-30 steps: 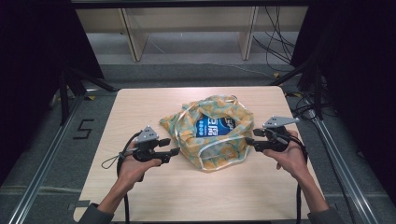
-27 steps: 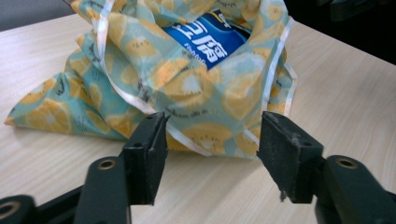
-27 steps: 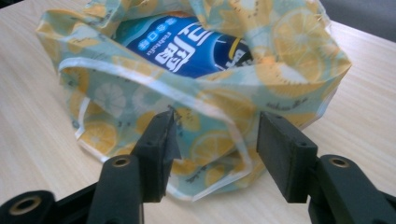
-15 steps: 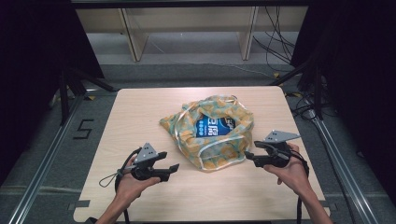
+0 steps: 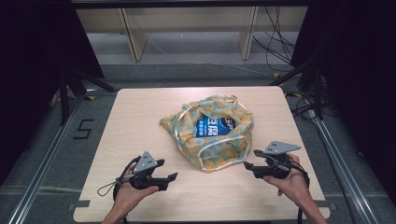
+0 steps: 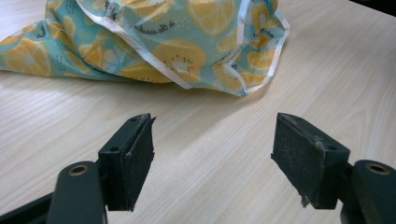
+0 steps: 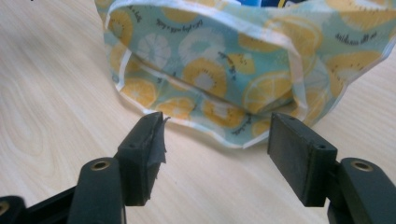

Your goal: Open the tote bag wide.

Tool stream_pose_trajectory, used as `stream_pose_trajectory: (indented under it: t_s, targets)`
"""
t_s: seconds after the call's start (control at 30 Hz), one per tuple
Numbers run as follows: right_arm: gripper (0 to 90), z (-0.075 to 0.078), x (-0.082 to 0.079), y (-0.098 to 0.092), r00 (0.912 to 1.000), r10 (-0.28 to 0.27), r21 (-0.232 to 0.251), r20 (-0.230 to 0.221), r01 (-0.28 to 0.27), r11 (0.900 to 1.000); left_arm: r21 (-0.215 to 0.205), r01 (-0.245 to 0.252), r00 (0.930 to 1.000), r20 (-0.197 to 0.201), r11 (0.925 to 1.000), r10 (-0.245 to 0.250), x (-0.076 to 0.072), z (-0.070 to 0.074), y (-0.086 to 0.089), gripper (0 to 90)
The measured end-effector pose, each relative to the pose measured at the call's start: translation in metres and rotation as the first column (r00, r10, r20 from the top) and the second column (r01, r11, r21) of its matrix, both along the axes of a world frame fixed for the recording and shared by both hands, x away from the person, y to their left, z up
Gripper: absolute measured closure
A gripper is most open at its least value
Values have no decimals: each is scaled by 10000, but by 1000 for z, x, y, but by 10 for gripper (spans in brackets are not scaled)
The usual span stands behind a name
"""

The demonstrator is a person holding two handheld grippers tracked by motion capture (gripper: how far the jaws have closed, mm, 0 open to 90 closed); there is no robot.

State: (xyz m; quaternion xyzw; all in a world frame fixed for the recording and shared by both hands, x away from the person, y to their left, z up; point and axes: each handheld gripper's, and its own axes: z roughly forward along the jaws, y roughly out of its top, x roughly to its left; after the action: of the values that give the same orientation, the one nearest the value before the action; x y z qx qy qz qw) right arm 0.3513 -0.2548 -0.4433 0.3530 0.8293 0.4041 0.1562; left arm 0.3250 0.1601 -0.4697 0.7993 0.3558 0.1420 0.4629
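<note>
Fruit-print cloth bag (image 5: 208,133) lies slumped on the desk (image 5: 140,121), between the two tongs and a little beyond them, with a blue packet (image 5: 214,127) showing through its open mouth. Nearest the person, the left tongs (image 5: 172,176) rest low over the bare wood, apart from the bag's near corner; their jaws have just been opening and stand spread with nothing between them. In the left gripper view the white-piped hem (image 6: 187,84) lies ahead of the pads, untouched. The right tongs (image 5: 247,166) sit just beside the bag's near right edge, jaws likewise just opened and spread, holding nothing; in the right gripper view the folded lower edge of the cloth (image 7: 215,119) is directly in front of them. To my eye, this looks like a release or a pause between grips. Any next move on the bag would call for each tongs to advance onto a hem and pinch a single layer, not the packet.
</note>
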Motion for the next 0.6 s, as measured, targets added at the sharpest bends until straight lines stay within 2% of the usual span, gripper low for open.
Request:
stream_pose_trajectory:
  t_s: [0.07,0.1,0.13,0.17,0.2,0.23,0.3,0.33,0.37,0.4,0.43,0.47,0.5,0.53,0.6]
  targets:
    - [353,-3,-4,0,9999,-57,122,-86,58,9999,-151,-100,9999,-24,9998,99,-3,-2,0,276]
    - [346,-4,-7,0,9998,-163,50,-83,163,9999,-26,-70,10000,-15,10000,70,-4,-2,1,274]
    - [345,-5,-9,0,9996,-247,123,-164,249,9996,-107,-34,10000,5,9999,34,-5,-3,1,273]
    - [343,-7,-9,-2,9999,-113,12,117,113,9999,16,48,10000,9,10000,-48,-5,-4,2,272]
    - [341,-7,-11,-3,9999,-131,22,96,131,9999,-2,-84,9999,-108,10000,84,-8,-5,1,270]
    - [337,-8,-12,-3,10000,-72,-9,8,72,10000,24,79,10000,-8,10000,-79,-7,-7,2,269]
    - [334,-11,-16,-3,9998,-164,85,-87,165,9998,-6,-46,9999,-111,10000,46,-10,-7,1,269]
    - [332,-12,-17,-4,9998,-172,-31,136,173,9998,187,72,10000,15,9998,-72,-11,-8,3,267]
    - [331,-13,-20,-3,9995,-296,-12,-51,296,9996,83,73,10000,38,9999,-74,-11,-9,3,266]
    - [330,-14,-20,-4,9997,-188,-74,124,189,9998,164,73,10000,-51,9998,-73,-12,-9,3,262]
    - [329,-15,-22,-5,9997,-215,-121,73,216,9997,305,109,9999,-1,9995,-109,-13,-10,4,256]
    - [328,-16,-24,-5,9996,-264,-196,108,266,9995,53,-122,9998,-166,9999,122,-15,-13,2,256]
    - [327,-17,-25,-6,9995,-244,-198,200,248,9995,207,-64,9999,-143,9998,67,-16,-13,3,256]
    - [324,-18,-27,-6,9994,-323,-207,96,325,9993,290,5,9999,-138,9996,-1,-17,-14,3,255]
    - [318,-20,-29,-8,9995,-286,-219,137,289,9993,146,-33,9999,-107,9999,34,-19,-16,2,252]
